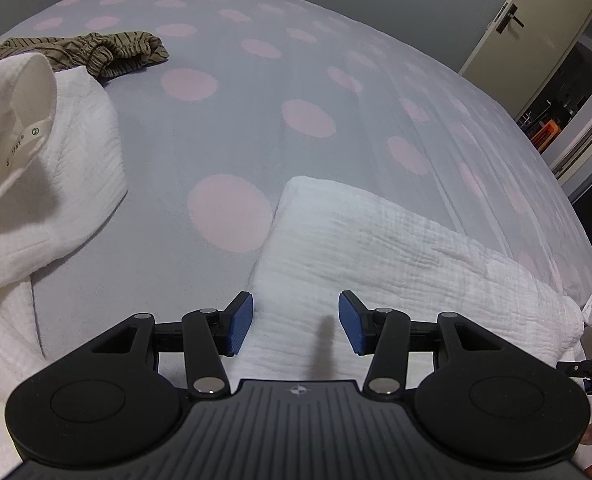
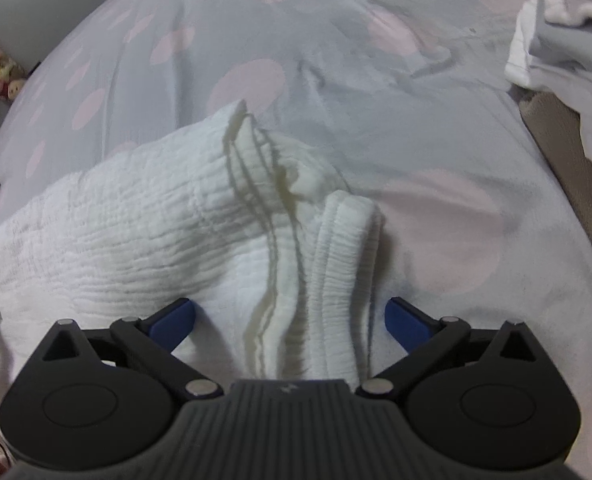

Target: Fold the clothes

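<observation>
A white crinkled garment [image 1: 395, 248] lies folded flat on the bed. My left gripper [image 1: 296, 322] is open just above its near edge, holding nothing. In the right wrist view the same garment [image 2: 136, 232] shows its ribbed hem [image 2: 335, 264] bunched in folds. My right gripper [image 2: 290, 320] is wide open over that hem, with the blue pads [image 2: 174, 318] on either side of the folds and no grip on them.
The bed sheet [image 1: 232, 120] is grey with pink dots. A white collared garment [image 1: 36, 152] and a brown striped garment [image 1: 108, 52] lie at the left. More white clothes [image 2: 567, 32] are piled at the right. A door [image 1: 535, 20] stands beyond the bed.
</observation>
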Motion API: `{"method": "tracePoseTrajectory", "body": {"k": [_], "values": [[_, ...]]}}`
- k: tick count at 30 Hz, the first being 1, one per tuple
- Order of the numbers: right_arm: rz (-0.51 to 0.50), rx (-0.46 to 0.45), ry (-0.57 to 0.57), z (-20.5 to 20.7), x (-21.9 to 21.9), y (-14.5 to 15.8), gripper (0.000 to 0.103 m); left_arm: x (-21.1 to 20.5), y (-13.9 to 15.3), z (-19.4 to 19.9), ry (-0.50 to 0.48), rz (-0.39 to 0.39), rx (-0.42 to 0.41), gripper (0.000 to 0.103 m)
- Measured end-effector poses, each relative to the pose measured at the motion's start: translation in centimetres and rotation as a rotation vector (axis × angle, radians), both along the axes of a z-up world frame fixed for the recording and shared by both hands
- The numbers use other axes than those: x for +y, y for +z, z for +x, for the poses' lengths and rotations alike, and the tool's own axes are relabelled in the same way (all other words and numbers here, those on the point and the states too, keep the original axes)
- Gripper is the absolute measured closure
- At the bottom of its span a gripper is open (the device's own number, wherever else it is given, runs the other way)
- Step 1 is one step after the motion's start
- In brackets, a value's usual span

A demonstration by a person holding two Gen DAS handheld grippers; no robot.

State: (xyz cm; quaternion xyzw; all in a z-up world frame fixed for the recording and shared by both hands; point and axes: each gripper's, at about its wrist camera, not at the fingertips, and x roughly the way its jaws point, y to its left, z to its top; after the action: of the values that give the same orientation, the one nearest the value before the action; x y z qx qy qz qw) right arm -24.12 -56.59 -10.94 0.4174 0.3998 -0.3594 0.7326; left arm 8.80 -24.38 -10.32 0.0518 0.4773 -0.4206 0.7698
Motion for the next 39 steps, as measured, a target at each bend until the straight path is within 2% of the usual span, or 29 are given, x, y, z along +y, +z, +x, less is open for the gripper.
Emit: {"method": "tracePoseTrajectory", "body": {"k": [7, 18, 27, 31, 33, 35, 39], "values": [[-0.024, 0.038, 0.020, 0.8, 0.7, -0.2, 0.000, 0.1, 0.0, 0.1, 0.001, -0.006, 0.009, 0.057], [-0.009, 0.028, 0.019, 0.7, 1.0, -0.1, 0.000, 0.0, -0.1, 0.1, -0.005, -0.009, 0.015, 0.057], [0.095, -0.114, -0.001, -1.8, -1.2, 0.3, 0.003, -0.1, -0.3, 0.1, -0.008, -0.011, 0.022, 0.056], [0.073, -0.066, 0.059, -1.5, -1.1, 0.5, 0.019, -0.1, -0.3, 0.1, -0.008, -0.009, 0.023, 0.056], [0.078, -0.075, 0.055, -1.9, -1.2, 0.6, 0.026, -0.2, -0.3, 0.1, -0.009, -0.010, 0.023, 0.056], [0.091, -0.097, 0.047, -2.4, -0.9, 0.7, 0.042, -0.2, -0.4, 0.1, -0.012, -0.007, 0.023, 0.056], [0.106, -0.123, 0.056, -2.1, 0.3, 0.8, 0.051, -0.4, -0.5, 0.2, -0.013, -0.002, 0.025, 0.056]]}}
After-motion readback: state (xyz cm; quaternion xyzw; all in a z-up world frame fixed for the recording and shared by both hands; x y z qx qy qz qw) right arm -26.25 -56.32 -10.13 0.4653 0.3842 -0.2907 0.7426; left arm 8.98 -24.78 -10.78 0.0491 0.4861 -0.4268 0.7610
